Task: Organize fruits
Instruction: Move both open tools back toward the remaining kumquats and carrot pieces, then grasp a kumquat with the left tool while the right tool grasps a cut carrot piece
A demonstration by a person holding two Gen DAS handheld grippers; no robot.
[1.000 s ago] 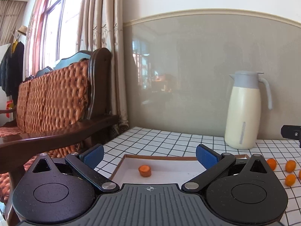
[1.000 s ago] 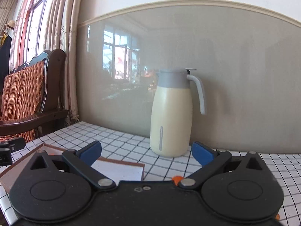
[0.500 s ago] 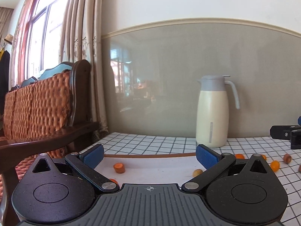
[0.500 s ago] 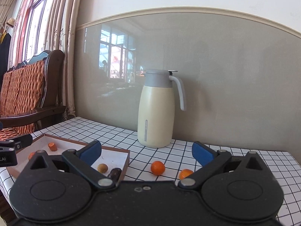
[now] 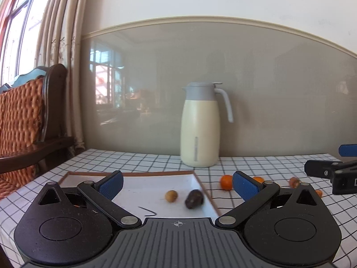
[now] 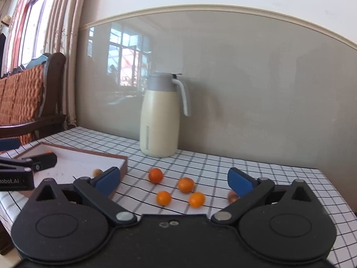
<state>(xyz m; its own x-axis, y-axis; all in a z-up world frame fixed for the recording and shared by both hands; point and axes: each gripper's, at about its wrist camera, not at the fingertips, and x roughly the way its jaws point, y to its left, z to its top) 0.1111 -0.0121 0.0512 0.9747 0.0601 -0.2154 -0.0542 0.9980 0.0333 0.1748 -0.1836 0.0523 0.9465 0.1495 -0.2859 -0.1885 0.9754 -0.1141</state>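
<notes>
A white tray with a brown rim lies on the checked tablecloth. In it sit a small yellowish fruit and a dark brown fruit. Several small orange fruits lie loose on the cloth right of the tray; one orange fruit shows in the left wrist view. A brownish fruit lies by the right finger. My left gripper hovers open over the tray, empty. My right gripper hangs open over the loose fruits, empty.
A cream thermos jug with a grey lid stands at the back by the wall. A wooden chair with an orange woven cushion is left of the table. The table's right edge is near the fruits.
Both grippers have swung to the right and tilted down, so more of the table shows. The jug has shifted left in the right wrist view, and the loose oranges have come into sight.
</notes>
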